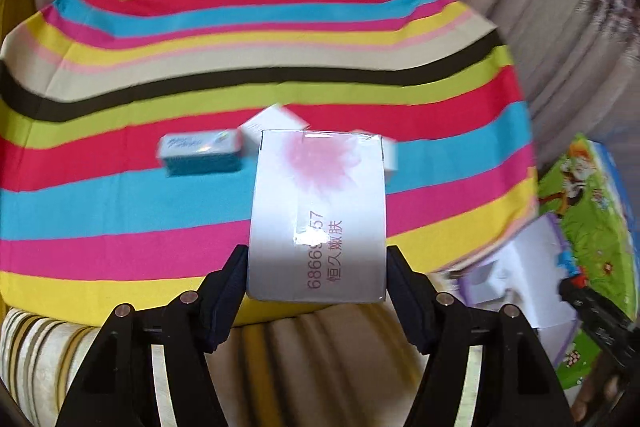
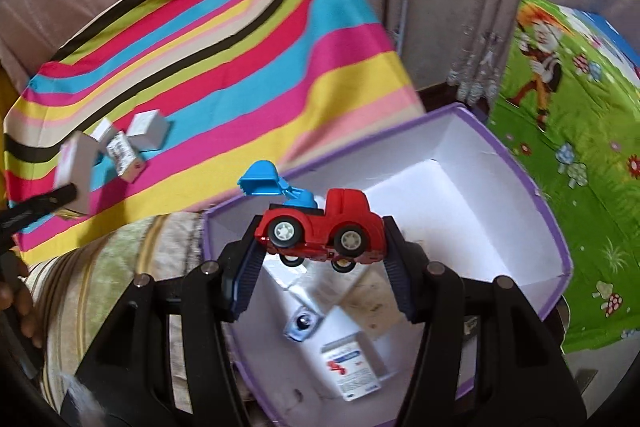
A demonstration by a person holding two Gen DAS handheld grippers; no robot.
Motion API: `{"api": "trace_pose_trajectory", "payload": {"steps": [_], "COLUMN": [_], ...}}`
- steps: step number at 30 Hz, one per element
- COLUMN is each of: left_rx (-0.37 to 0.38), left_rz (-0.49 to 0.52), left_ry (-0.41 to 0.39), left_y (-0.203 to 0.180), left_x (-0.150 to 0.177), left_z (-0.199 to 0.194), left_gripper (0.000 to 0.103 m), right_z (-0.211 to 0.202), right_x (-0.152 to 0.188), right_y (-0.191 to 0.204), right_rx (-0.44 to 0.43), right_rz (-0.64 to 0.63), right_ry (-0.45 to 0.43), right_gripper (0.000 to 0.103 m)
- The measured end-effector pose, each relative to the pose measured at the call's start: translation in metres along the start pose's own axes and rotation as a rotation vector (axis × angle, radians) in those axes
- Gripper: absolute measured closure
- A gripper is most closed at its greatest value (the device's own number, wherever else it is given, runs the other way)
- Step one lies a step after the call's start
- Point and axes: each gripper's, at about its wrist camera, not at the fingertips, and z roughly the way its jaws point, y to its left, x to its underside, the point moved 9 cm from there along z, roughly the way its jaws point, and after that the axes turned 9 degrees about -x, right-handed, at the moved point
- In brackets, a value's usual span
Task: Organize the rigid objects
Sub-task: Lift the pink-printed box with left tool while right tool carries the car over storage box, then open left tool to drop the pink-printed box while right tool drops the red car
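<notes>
The left gripper [image 1: 316,275] is clamped on a tall white cardboard carton printed with a pink flower and red lettering [image 1: 318,211], its black fingers [image 1: 230,291] pressing the carton's two lower sides, so the carton stands lifted above the table draped in a cloth of bright multicoloured stripes [image 1: 120,211]. On that cloth, at about ten o'clock from the carton, lies a small teal and silver tin [image 1: 202,153], and just behind the carton's top edge at twelve o'clock sit small white boxes [image 1: 276,121], partly hidden and blurred. In the right wrist view, the right gripper [image 2: 320,247] is clamped on a red plastic toy truck with a blue scoop [image 2: 324,223], held sideways between the pads with its wheels facing the camera, above a large open white box with a purple rim [image 2: 556,227]. Down inside that box, at six o'clock from the truck, lie a small white packet with blue and red print [image 2: 354,367] and a small clear-topped square case [image 2: 302,325]. At ten o'clock from the truck, the same small white boxes [image 2: 148,129] rest on the striped cloth, near the carton in the other gripper. At three o'clock, beyond the open box, spreads a green cartoon-printed sheet [image 2: 580,131].
</notes>
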Motion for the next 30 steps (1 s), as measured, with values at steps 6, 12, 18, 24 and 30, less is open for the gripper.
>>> {"api": "trace_pose_trajectory", "payload": {"steps": [6,12,18,24,30], "left_rx": [0.110,0.194,0.251,0.309,0.360], "left_rz": [0.119,0.222,0.314,0.396,0.481], "left_ry": [-0.036,-0.022,-0.015,-0.017,-0.008], "left_y": [-0.071,-0.139,-0.193,-0.243,-0.285], "left_x": [0.002,0.012,0.019,0.026,0.037], "left_z": [-0.010,-0.012,-0.007,0.000,0.007], "left_gripper": [0.036,0.036,0.036,0.036,0.036], "right_z": [-0.007,-0.011,-0.009,-0.008,-0.006], "right_x": [-0.004,-0.005,-0.001,0.000,0.003], "right_y": [-0.031,-0.060,-0.086,-0.116,-0.141], "right_rx": [0.054,0.111,0.146,0.189,0.216], "right_rz": [0.037,0.067,0.101,0.149,0.192], "right_ry": [-0.023,-0.041,-0.040,-0.047,-0.048], "right_gripper": [0.043,0.043,0.043,0.043,0.043]}}
